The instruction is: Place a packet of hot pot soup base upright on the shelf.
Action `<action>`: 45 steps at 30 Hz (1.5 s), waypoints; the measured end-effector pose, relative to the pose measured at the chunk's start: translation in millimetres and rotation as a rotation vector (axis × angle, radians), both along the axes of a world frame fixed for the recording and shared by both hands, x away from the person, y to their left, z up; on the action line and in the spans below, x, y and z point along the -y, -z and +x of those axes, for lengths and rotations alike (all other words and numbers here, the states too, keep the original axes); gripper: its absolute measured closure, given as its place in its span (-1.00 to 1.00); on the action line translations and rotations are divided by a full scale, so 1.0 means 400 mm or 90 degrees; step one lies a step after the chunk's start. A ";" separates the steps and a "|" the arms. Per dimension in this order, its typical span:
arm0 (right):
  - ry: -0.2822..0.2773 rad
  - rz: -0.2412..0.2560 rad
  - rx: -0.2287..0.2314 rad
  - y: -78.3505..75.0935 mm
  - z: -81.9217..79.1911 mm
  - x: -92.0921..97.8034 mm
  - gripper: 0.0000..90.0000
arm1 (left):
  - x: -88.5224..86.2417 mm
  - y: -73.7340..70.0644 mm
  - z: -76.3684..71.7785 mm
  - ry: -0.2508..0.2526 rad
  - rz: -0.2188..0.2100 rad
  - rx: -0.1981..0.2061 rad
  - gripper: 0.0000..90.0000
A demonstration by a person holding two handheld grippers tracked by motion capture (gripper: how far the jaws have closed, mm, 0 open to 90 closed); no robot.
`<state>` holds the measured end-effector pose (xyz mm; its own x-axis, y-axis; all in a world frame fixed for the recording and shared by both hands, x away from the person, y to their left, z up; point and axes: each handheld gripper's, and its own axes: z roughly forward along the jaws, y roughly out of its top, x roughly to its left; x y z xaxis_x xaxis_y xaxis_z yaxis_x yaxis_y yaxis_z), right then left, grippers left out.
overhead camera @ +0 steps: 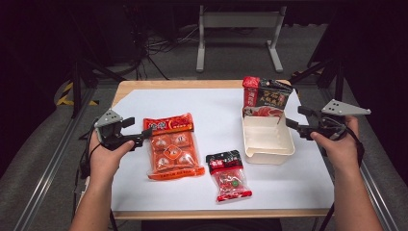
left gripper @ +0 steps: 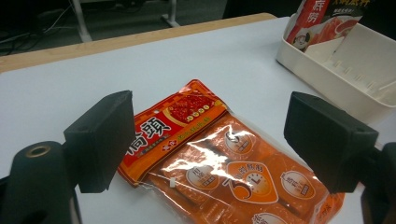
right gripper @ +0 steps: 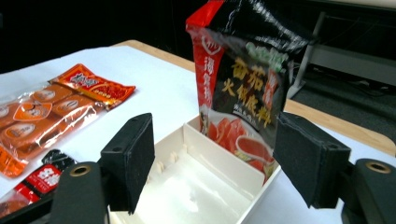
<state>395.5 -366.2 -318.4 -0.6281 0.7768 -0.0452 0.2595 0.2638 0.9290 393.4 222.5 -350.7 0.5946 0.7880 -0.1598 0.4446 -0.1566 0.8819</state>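
A large orange snack pack [overhead camera: 172, 146] [left gripper: 219, 156] [right gripper: 51, 107] lies flat left of the table's middle. My left gripper [overhead camera: 135, 131] [left gripper: 219, 140] hovers open at its left edge, jaws wide apart and holding nothing. A smaller red-and-black pouch [overhead camera: 229, 175] [right gripper: 39, 179] lies nearer the front. A cream box [overhead camera: 266, 139] [left gripper: 345, 74] [right gripper: 201, 182] holds an upright black-and-red sauce packet [overhead camera: 266, 98] [left gripper: 322, 18] [right gripper: 243, 88] at its far end. My right gripper [overhead camera: 294, 119] [right gripper: 215, 158] stands open just right of the box, pointing at it.
A white sheet [overhead camera: 211, 108] covers the wooden table [overhead camera: 159, 84]. A metal stand [overhead camera: 238, 29] and cables lie on the floor beyond. Dark rails run along both sides of the table.
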 end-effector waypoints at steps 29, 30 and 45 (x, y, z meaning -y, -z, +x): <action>-0.054 -0.018 -0.016 0.007 -0.076 -0.053 -0.39 | -0.025 0.009 0.103 -0.002 0.028 -0.048 -0.62; -0.055 -0.017 -0.018 0.009 -0.077 -0.054 -0.39 | -0.027 0.015 0.109 -0.006 0.027 -0.046 -0.62; -0.060 -0.036 -0.033 0.030 -0.080 -0.073 -0.40 | -0.043 0.110 0.203 -0.043 0.047 -0.096 -0.54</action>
